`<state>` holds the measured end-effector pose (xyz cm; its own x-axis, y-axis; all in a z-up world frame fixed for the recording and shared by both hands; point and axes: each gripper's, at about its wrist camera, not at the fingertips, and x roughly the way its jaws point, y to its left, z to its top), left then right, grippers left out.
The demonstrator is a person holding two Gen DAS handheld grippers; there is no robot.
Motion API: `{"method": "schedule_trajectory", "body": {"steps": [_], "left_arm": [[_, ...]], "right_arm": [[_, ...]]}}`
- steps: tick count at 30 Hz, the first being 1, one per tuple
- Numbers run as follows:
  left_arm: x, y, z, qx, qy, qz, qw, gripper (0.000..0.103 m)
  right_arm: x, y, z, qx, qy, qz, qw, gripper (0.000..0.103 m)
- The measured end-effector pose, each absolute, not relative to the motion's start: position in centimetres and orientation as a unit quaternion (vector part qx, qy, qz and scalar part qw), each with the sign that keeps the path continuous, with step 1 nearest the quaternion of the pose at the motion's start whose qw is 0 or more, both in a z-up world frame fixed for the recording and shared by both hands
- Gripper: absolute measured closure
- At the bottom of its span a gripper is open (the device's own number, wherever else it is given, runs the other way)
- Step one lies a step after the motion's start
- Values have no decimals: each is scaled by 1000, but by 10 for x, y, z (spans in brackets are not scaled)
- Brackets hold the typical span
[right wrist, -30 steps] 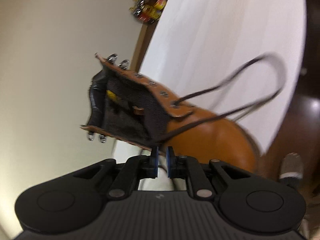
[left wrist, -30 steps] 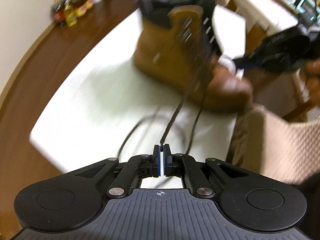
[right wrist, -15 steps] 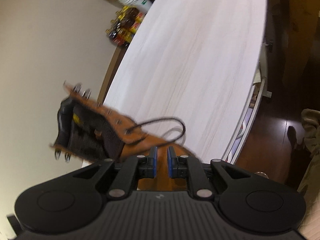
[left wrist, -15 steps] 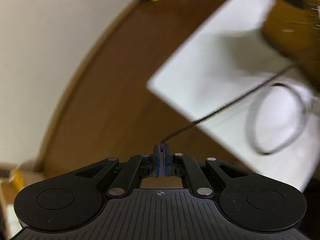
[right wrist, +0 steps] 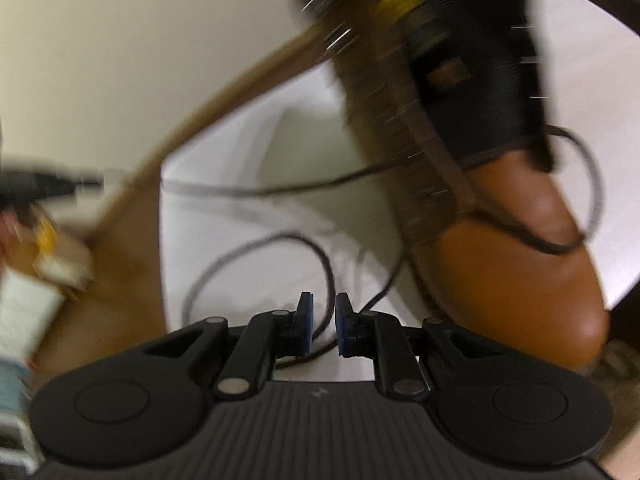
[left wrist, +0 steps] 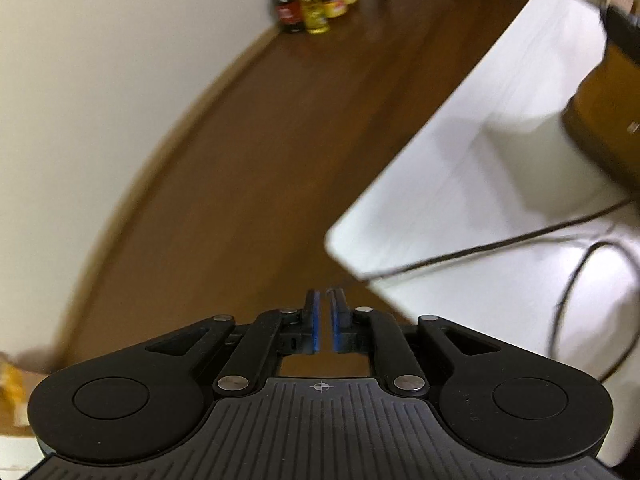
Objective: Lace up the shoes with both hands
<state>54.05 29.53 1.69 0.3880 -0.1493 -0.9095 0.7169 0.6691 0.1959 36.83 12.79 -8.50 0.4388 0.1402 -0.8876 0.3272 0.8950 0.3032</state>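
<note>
Lying on its side on the white table is one brown boot, with its toe near the table edge and its dark tongue showing, so the lace holes are easy to reach; I judge it was put that way for lacing; one dark lace comes out of the boot low down by the toe and trails in loose loops over the table, while the upper holes look bare, though the blur makes that hard to tell; the left gripper sits off the table corner, over the brown floor, with its two blue pads a small way apart and nothing between them; one lace strand runs across the table toward it and stops just short of its fingers; the right gripper is low over the table, near the boot's toe, its two pads a narrow way apart, right over a loop of lace but not pinching it; I count one boot, one lace, two grippers, and a small bunch of bottles on the floor by the wall, too blurry to count.
</note>
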Motion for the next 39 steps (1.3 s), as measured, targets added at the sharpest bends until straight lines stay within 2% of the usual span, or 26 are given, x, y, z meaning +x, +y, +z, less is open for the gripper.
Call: {"method": "schedule_trajectory", "body": {"steps": [2, 9, 10, 11, 14, 19, 21, 29, 39], "left_arm": [[539, 299, 16, 297, 478, -287, 775, 89], [517, 321, 13, 280, 480, -328, 764, 90], [515, 319, 14, 277, 477, -338, 763, 90], [511, 315, 17, 275, 472, -360, 756, 89], [497, 300, 23, 279, 454, -429, 729, 89], [452, 254, 38, 323, 371, -594, 636, 89], [426, 231, 50, 343, 304, -662, 593, 89], [381, 197, 74, 378, 153, -773, 485, 88], [374, 183, 76, 393, 125, -791, 452, 87]], "right_arm": [[378, 138, -92, 197, 540, -66, 816, 87], [388, 154, -103, 140, 563, -97, 809, 87], [388, 154, -104, 136, 565, -94, 808, 88], [388, 154, -104, 131, 570, -87, 806, 98], [389, 156, -97, 120, 576, -53, 807, 101], [372, 166, -47, -4, 540, 80, 838, 101], [361, 166, -24, -72, 525, 130, 838, 101], [334, 155, 30, -219, 493, 214, 815, 100], [315, 154, 43, -239, 483, 223, 812, 100]]}}
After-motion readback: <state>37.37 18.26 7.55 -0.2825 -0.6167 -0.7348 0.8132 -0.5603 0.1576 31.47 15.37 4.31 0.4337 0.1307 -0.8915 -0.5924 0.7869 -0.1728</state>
